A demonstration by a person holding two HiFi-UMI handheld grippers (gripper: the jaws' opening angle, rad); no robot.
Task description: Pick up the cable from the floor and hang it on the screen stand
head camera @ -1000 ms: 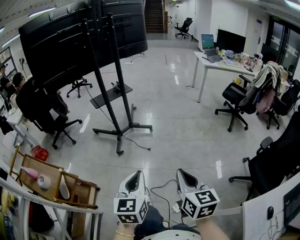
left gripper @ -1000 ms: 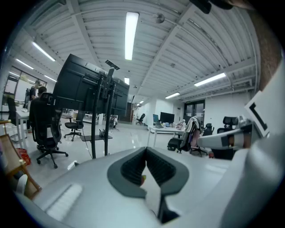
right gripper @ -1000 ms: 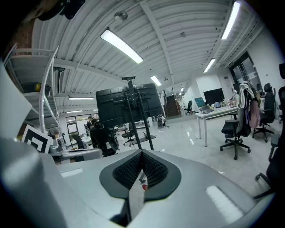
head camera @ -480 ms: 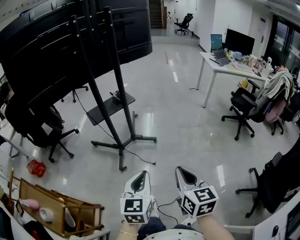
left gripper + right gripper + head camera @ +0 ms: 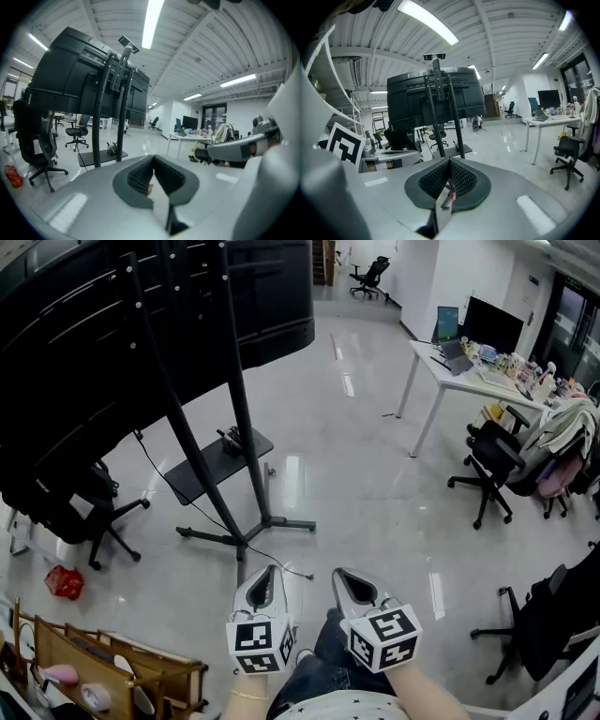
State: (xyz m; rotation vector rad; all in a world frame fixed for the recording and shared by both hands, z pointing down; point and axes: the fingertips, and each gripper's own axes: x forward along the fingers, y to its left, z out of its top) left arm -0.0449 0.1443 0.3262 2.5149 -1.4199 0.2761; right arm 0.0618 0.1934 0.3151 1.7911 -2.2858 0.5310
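Note:
The black screen stand [image 5: 246,437] carries a large dark screen [image 5: 141,324] at the upper left, and its feet [image 5: 246,535] rest on the shiny floor. A thin black cable [image 5: 286,565] trails on the floor from the stand's base toward me. Both grippers are held low in front of my body, apart from the stand. My left gripper [image 5: 269,571] is shut with nothing between its jaws, and so is my right gripper [image 5: 339,575]. The left gripper view has the stand [image 5: 119,108] ahead of the left gripper [image 5: 153,158]. In the right gripper view the stand [image 5: 440,108] rises beyond the right gripper [image 5: 449,161].
A black office chair [image 5: 70,512] and a red bag [image 5: 64,581] lie left of the stand. A wooden rack [image 5: 112,667] stands at the bottom left. A white desk [image 5: 450,367] and more chairs [image 5: 492,465] are at the right.
I have walked toward the stand with both grippers shut; it now looks closer and larger. The white power strip and cable by my feet have dropped out of view.

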